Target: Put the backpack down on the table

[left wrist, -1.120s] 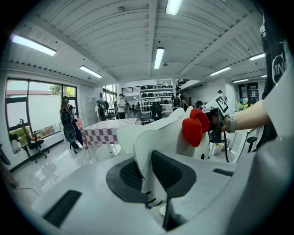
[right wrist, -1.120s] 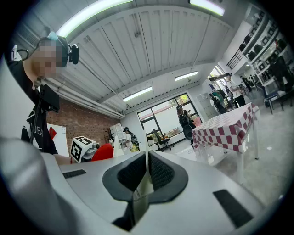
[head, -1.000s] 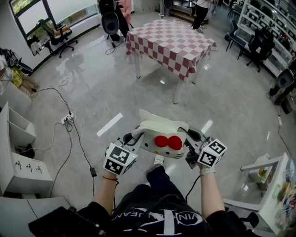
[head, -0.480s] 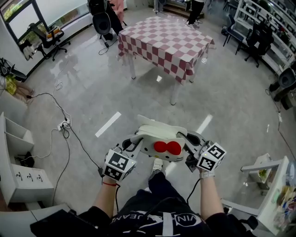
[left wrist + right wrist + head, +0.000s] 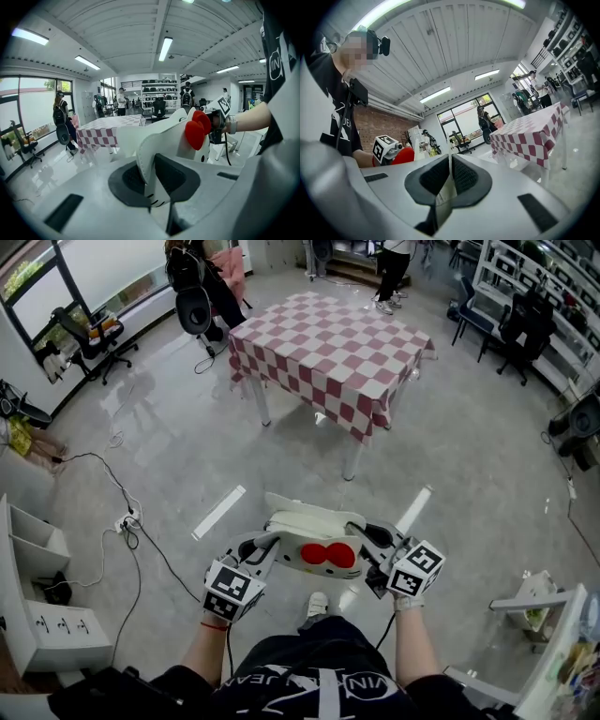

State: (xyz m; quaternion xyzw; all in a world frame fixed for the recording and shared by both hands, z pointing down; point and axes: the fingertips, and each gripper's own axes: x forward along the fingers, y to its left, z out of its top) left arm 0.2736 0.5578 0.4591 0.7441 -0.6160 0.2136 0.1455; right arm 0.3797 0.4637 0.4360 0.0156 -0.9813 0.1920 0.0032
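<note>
1. The backpack (image 5: 312, 538) is a small white one shaped like a cartoon cat's head. It's got a fat red bow (image 5: 328, 556) on the front and a pointy ear sticking up.
2. In the left gripper view the shell looks padded and cream-white, with a stitched seam along the edge. There are a few short black whisker strokes right down by the jaws.
3. The left gripper (image 5: 265, 545) has its jaws clamped on that thick padded edge, on the bag's left side.
4. The right gripper (image 5: 368, 542) is on the opposite side. Its jaws are pinched almost together on a thin white strip of the bag.
5. So the bag hangs in the air between the two grippers, bow side up, over the grey floor (image 5: 169, 446) and just ahead of the person's shoe (image 5: 319, 604).
6. The table (image 5: 328, 329), with a red-and-white checked cloth, stands well apart, further ahead. The backpack isn't on it yet.
</note>
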